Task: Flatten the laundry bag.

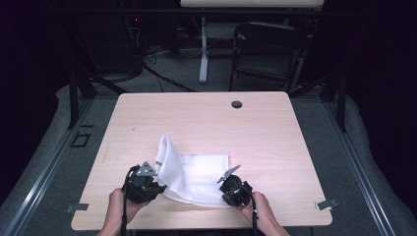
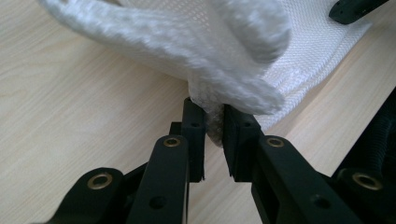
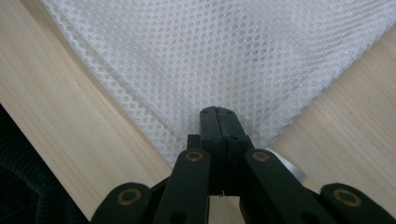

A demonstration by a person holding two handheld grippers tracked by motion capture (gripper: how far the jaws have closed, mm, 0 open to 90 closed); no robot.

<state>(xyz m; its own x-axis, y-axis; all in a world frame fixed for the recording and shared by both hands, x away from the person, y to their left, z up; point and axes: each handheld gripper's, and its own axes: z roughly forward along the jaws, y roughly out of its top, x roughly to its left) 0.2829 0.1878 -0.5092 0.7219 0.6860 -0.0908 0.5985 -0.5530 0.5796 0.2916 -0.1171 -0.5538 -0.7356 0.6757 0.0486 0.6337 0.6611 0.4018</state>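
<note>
From above, a white mesh cloth (image 1: 194, 177) lies near the front edge of the tabletop (image 1: 206, 118), its left side lifted into a fold. The left gripper (image 1: 156, 186) holds that raised side; its own view shows the jaws pinching a bunched wad of cloth (image 2: 212, 119). The right gripper (image 1: 227, 192) sits at the near right corner, and its view shows the jaws pressed together on the flat corner (image 3: 219, 70).
</note>
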